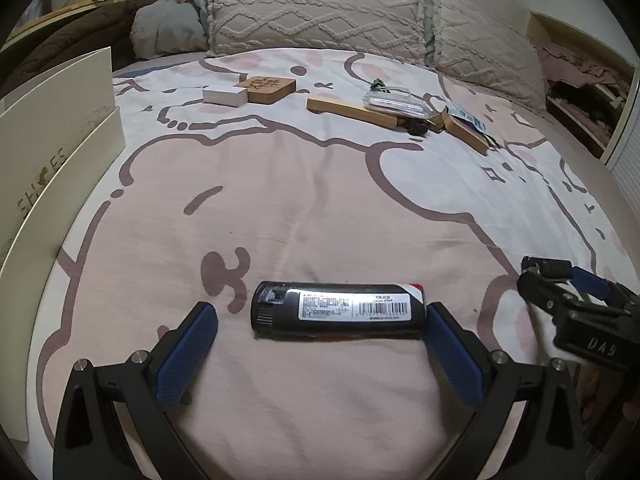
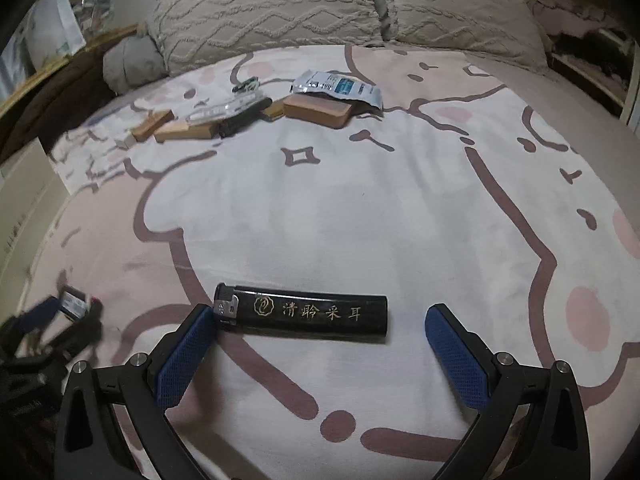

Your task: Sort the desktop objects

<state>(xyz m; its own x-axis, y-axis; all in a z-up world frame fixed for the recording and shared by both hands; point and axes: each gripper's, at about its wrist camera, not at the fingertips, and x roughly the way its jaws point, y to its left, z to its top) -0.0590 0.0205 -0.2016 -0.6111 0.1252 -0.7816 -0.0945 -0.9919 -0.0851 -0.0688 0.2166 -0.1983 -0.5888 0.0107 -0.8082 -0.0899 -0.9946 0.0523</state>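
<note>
A black lighter with a white barcode label lies crosswise on the pink bedsheet between the blue pads of my open left gripper; its right end touches the right pad. A second black lighter with gold characters lies crosswise between the pads of my open right gripper; its metal head touches the left pad. The right gripper also shows at the right edge of the left wrist view. The left gripper shows blurred at the left edge of the right wrist view.
Farther up the bed lie a white box, a square wooden coaster, wooden blocks, a clear plastic case and a foil packet. A cream shoe box stands at the left. Pillows line the headboard.
</note>
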